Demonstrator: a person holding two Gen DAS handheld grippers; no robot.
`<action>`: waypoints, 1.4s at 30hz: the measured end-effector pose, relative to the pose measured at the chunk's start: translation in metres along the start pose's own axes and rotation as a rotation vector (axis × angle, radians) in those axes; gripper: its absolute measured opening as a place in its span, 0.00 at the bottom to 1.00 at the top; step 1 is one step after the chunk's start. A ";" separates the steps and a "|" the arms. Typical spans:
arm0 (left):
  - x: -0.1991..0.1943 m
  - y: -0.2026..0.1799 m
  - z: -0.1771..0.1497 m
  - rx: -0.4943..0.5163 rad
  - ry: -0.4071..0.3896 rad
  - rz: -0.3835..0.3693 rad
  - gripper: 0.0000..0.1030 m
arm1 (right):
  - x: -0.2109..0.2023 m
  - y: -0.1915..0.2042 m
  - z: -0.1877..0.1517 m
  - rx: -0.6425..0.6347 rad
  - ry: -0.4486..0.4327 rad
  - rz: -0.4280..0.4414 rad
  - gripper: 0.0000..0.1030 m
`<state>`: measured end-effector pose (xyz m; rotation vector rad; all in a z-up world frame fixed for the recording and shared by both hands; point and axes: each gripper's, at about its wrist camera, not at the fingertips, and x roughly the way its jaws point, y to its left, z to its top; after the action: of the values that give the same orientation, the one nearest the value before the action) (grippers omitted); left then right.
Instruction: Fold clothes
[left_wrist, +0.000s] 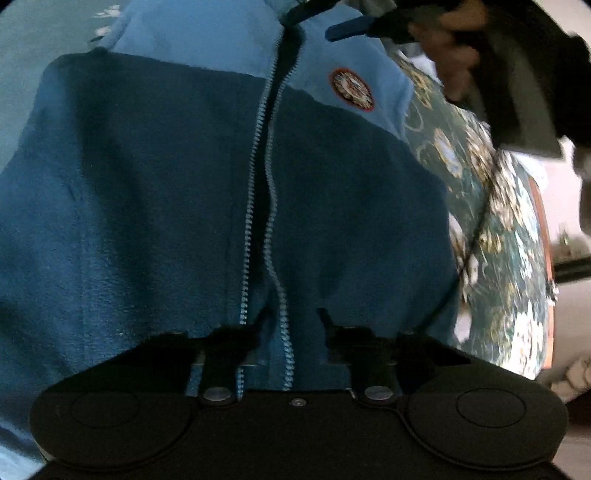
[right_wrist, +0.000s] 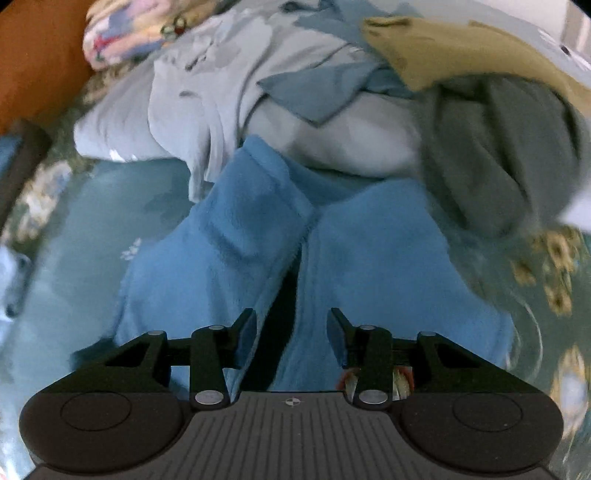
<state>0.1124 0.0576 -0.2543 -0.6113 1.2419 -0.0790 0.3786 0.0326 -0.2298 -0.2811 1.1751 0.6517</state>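
A blue fleece zip jacket (left_wrist: 177, 192) lies flat on a floral bedspread, dark blue below and light blue at the chest, with a round red badge (left_wrist: 351, 89). My left gripper (left_wrist: 291, 317) is open just above the jacket's hem, straddling the zipper (left_wrist: 258, 177). My right gripper (right_wrist: 291, 325) is open over the jacket's light blue collar end (right_wrist: 258, 236); it also shows at the top of the left wrist view (left_wrist: 351, 29), held by a hand.
A pile of clothes lies beyond the jacket: pale grey garments (right_wrist: 207, 96), a tan one (right_wrist: 461, 55) and a dark grey-green one (right_wrist: 498, 155). The green floral bedspread (left_wrist: 509, 236) drops off at the right. An orange wooden board (right_wrist: 40, 59) stands at the far left.
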 end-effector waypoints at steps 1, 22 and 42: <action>0.000 0.001 -0.001 -0.012 -0.011 0.005 0.07 | 0.005 0.003 0.002 -0.017 0.011 -0.024 0.35; -0.036 0.011 -0.021 -0.104 -0.208 0.062 0.03 | -0.032 -0.056 -0.024 0.390 -0.226 0.025 0.08; -0.028 0.014 -0.018 -0.149 -0.177 0.041 0.06 | 0.013 -0.043 -0.012 0.384 -0.115 0.122 0.17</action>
<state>0.0824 0.0730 -0.2403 -0.7057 1.0939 0.1008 0.3985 -0.0029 -0.2512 0.1519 1.1859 0.5270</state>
